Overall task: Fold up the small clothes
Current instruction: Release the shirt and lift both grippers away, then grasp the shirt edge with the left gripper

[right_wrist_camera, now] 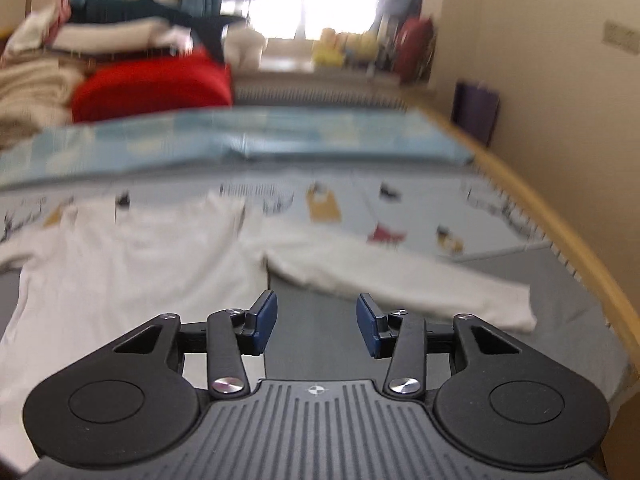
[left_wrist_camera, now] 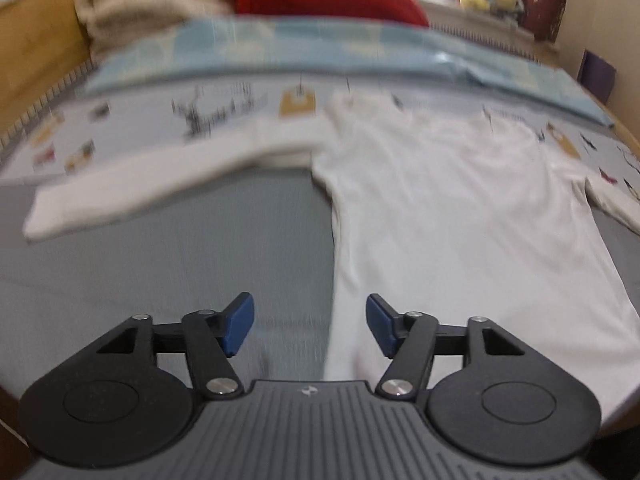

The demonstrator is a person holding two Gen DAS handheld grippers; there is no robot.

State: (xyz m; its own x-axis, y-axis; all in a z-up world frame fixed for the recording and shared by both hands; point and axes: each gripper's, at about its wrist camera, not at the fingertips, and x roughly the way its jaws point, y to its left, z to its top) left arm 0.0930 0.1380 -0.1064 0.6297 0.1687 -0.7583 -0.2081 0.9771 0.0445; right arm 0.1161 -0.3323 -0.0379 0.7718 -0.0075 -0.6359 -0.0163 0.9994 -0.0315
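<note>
While both spread, left gripper (left_wrist_camera: 310, 328), right gripper (right_wrist_camera: 316, 326), empty.

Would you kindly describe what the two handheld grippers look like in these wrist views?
The left gripper and right gripper look identical: black linkage arms with silver pivot screws, round black discs either side, and a ribbed grey body bearing a small round emblem. Each finger ends in a flat blue pad. No cables, hands or sleeves show.
</note>
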